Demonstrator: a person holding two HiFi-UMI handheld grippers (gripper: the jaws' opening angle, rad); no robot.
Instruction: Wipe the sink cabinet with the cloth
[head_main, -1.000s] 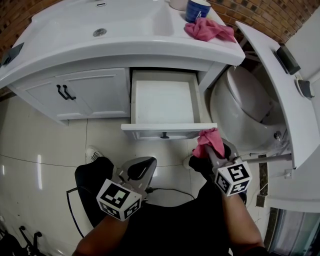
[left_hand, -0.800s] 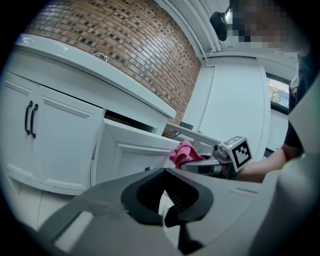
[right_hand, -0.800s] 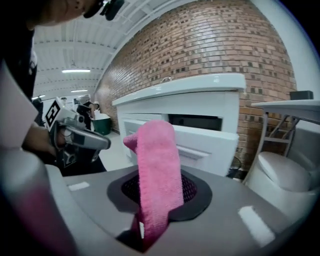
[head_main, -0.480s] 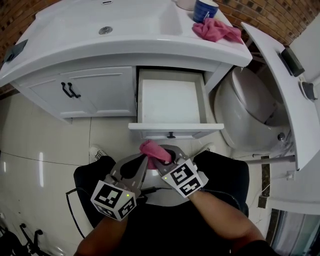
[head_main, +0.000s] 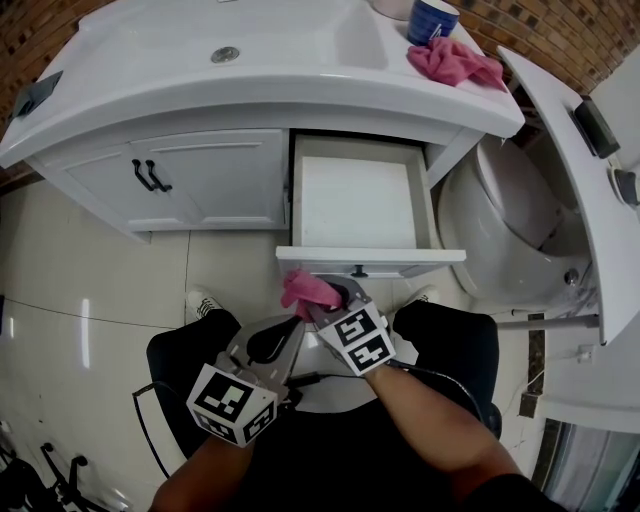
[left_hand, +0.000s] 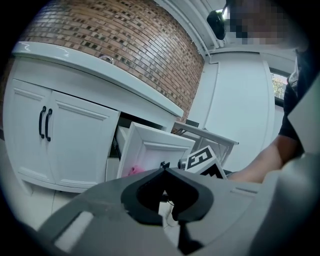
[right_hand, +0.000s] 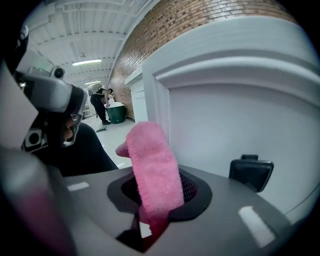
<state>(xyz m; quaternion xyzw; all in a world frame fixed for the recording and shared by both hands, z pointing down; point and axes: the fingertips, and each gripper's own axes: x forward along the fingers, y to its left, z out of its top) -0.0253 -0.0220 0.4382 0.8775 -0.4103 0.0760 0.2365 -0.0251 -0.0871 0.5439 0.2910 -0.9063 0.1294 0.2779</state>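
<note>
The right gripper (head_main: 320, 302) is clamping a pink cloth (head_main: 302, 289) between its jaws; in the right gripper view (right_hand: 154, 202) the jaws are pinching the lower end of the cloth (right_hand: 152, 165) while the rest is standing up above them in a folded roll. The cloth is sitting just in front of the white face of the open drawer (head_main: 370, 257), left of its dark knob (right_hand: 251, 172); whether it is touching the panel cannot be told.

The left gripper (head_main: 288, 338) is hanging beside the right one, lower and to the left. Its jaws (left_hand: 164, 171) are resting tip to tip with nothing between them.

The drawer is sticking out of the white sink cabinet (head_main: 200, 180), right of two closed doors with black handles (head_main: 146, 175). On the countertop (head_main: 300, 70) a second pink cloth (head_main: 455, 60) is lying next to a blue cup (head_main: 432, 20). A toilet (head_main: 510, 230) is standing to the right, pale floor tiles (head_main: 90, 290) are reflecting light, and a brick wall (left_hand: 125, 40) is running behind the cabinet.
</note>
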